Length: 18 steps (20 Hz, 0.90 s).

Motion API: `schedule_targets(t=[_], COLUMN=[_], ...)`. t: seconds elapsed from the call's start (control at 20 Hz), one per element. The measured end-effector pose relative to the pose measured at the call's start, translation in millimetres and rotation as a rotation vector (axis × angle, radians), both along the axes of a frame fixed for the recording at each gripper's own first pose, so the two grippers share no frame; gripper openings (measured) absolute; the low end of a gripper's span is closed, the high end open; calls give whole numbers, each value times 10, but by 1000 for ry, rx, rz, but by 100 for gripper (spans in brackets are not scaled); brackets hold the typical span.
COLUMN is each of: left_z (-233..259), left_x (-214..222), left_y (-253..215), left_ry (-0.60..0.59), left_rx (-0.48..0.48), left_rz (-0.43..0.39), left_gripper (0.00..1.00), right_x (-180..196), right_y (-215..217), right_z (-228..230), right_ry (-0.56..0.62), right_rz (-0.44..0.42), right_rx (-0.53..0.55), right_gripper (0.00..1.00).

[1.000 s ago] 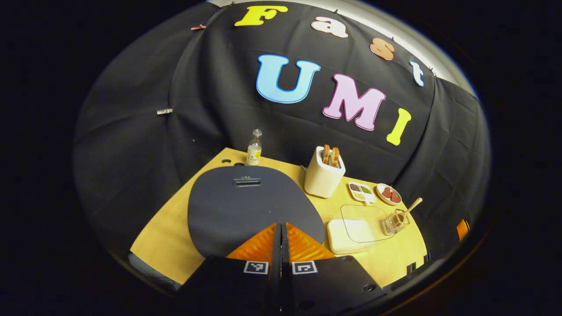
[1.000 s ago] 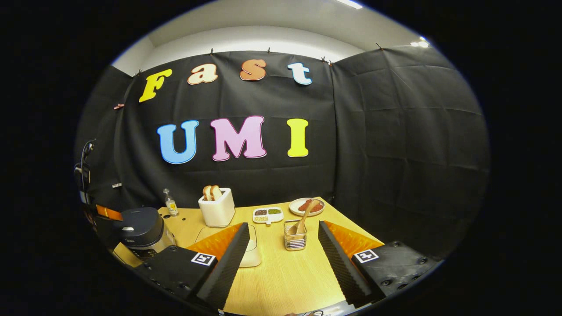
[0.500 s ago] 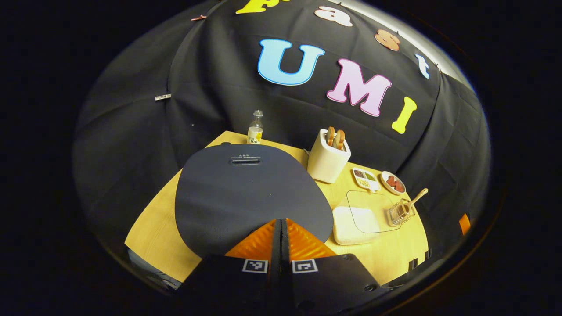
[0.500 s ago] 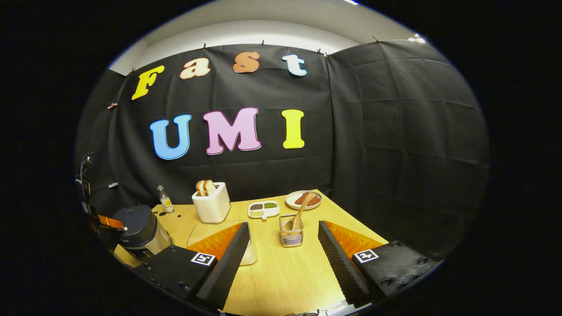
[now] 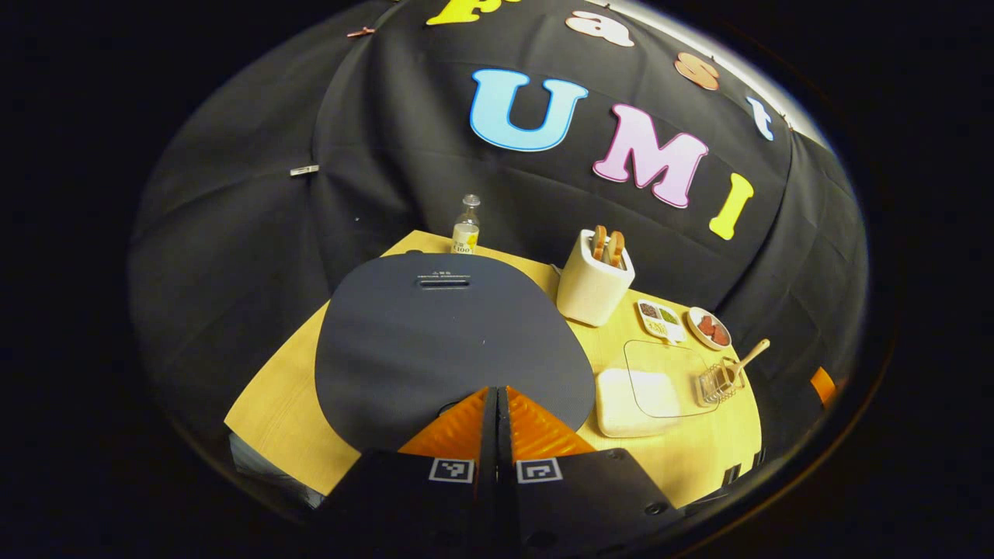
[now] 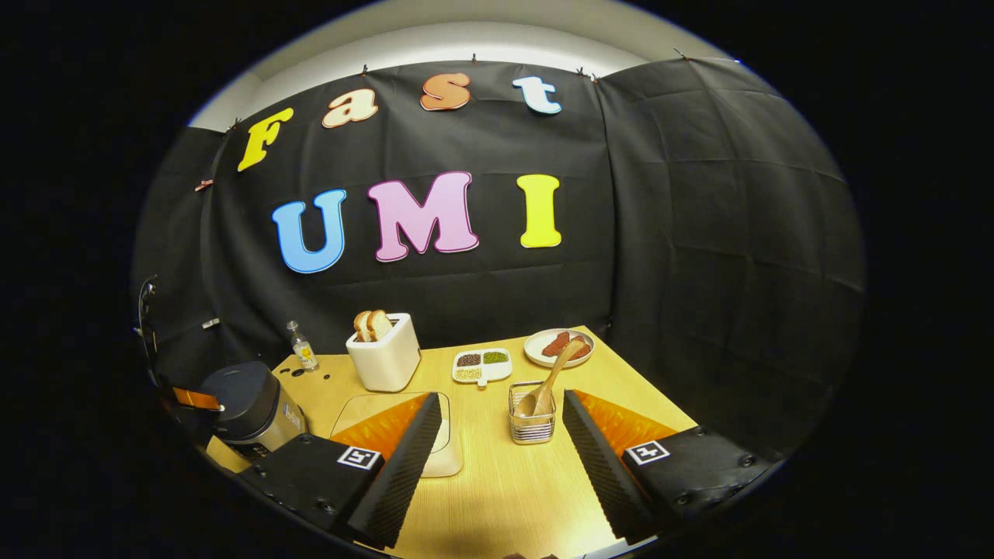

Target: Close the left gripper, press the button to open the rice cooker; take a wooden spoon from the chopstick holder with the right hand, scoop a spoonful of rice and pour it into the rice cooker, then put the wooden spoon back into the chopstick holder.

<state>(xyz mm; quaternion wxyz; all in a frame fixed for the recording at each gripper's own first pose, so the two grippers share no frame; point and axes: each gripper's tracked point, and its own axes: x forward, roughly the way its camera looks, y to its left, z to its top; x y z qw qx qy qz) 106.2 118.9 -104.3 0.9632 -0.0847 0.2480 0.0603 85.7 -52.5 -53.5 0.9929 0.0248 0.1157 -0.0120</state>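
Left gripper (image 5: 497, 396): fingers pressed together, tips at near edge of rice cooker (image 5: 450, 334) lid, lid down.
Right gripper (image 6: 501, 419): spread wide, nothing held, above table (image 6: 497, 489).
Wooden spoon (image 6: 547, 384): leaning in chopstick holder (image 6: 532, 415), between right fingers farther off.
Rice container (image 5: 648, 384): right of cooker, beside holder.
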Motion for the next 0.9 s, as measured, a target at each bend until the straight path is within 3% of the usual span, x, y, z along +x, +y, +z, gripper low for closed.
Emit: schedule_targets(t=[0.1,0.3,0.45,0.55,0.8,0.9], left_z=[204,1204,1679,1757,1664,1573], left_x=[27,-19,-101,-131,-241,-260], left_y=[-13,-46,-186,-315,-605,-689], left_ry=[-53,-298,-423,-473,-483,-462], left_rx=[53,239,269,262,244,241], left_rz=[54,150,191,198,215,239], left_gripper=[6,7,8,17,97,98], right_x=[117,385,580,685,980,1116], right_y=[-64,-196,-320,-396,-547,-634], right_z=[28,61,80,52,-80,-110], right_ry=[-1,-12,-28,-23,1,8], right_rz=[9,12,8,10,21,19], right_rx=[7,31,35,46,60,62], right_gripper=[98,98,99,98,98,98])
